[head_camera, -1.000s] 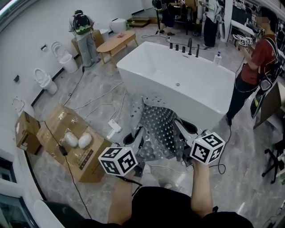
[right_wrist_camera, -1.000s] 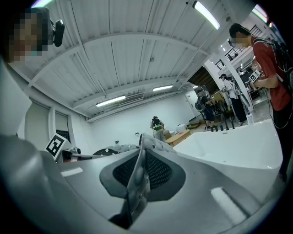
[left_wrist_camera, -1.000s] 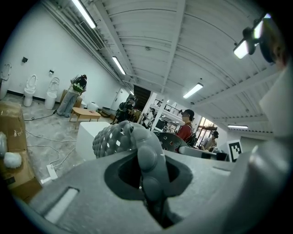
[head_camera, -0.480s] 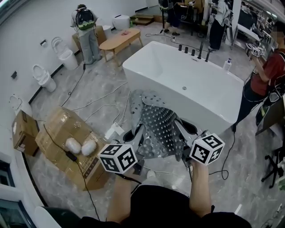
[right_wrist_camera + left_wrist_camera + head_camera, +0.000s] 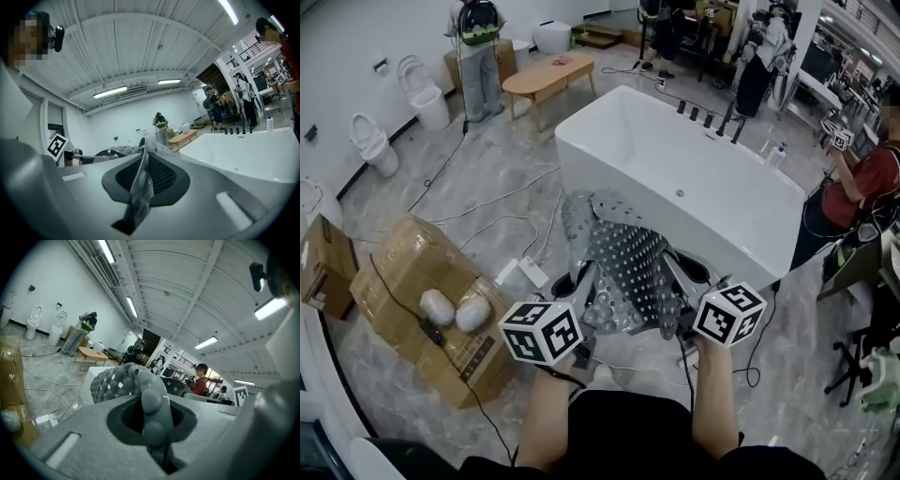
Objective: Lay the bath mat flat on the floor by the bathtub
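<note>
The grey bath mat (image 5: 623, 262), dotted with suction cups, hangs crumpled in the air between both grippers, in front of the white bathtub (image 5: 675, 178). My left gripper (image 5: 581, 305) is shut on the mat's near left edge; in the left gripper view the studded mat (image 5: 152, 399) is pinched between the jaws and bulges upward. My right gripper (image 5: 680, 314) is shut on the near right edge, and the thin mat edge (image 5: 140, 183) stands clamped between its jaws. The mat's far end curls over toward the tub wall.
Cardboard boxes (image 5: 412, 300) with two wrapped bundles (image 5: 455, 309) lie at the left. White cables and a power strip (image 5: 520, 274) cross the marble floor (image 5: 487, 178). A person in red (image 5: 848, 192) stands right of the tub. Toilets (image 5: 370, 145) and a wooden table (image 5: 548, 75) are further back.
The view has shifted toward the tub and both grippers have sunk slightly in the picture. The mat stays held between them in the same crumpled shape.
</note>
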### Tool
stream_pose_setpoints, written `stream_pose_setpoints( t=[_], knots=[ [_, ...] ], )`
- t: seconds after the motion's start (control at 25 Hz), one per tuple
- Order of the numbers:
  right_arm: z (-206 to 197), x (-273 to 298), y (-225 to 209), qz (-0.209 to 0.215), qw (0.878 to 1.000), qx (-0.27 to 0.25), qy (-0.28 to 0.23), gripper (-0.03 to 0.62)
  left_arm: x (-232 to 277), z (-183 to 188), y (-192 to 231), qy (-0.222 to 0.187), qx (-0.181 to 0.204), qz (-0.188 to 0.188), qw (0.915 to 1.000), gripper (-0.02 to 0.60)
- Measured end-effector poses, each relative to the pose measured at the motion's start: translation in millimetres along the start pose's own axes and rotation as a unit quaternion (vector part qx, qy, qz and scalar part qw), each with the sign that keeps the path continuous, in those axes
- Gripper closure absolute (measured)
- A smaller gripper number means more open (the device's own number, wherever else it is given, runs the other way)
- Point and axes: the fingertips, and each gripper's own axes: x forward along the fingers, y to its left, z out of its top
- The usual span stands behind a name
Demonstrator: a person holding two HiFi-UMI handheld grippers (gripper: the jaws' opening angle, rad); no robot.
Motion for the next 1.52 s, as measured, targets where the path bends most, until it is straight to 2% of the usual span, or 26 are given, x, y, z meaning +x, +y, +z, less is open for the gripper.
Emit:
stream_pose_setpoints(
  t=[0.64, 0.92, 1.28, 1.52],
  knots=[
    [7.1, 48.9, -8.9, 0.010, 1.000, -0.015, 0.020, 0.571, 22.8, 23.1, 33.6, -0.016, -0.027, -0.005, 0.9995, 0.549],
    [11.7, 89.9, -34.6, 0.024, 0.999, -0.006, 0.030, 0.571, 58.6, 29.7, 60.6, -0.002, -0.039, 0.005, 0.9992, 0.549],
    [16.1, 158.8, -78.9, 0.029, 0.998, 0.023, 0.045, 0.571, 116.1, 64.1, 108.3, 0.006, -0.040, 0.025, 0.9989, 0.549],
    [16.9, 198.4, -98.3, 0.032, 0.997, 0.045, 0.045, 0.571, 144.0, 78.2, 137.2, 0.027, -0.042, 0.033, 0.9982, 0.549]
  ],
)
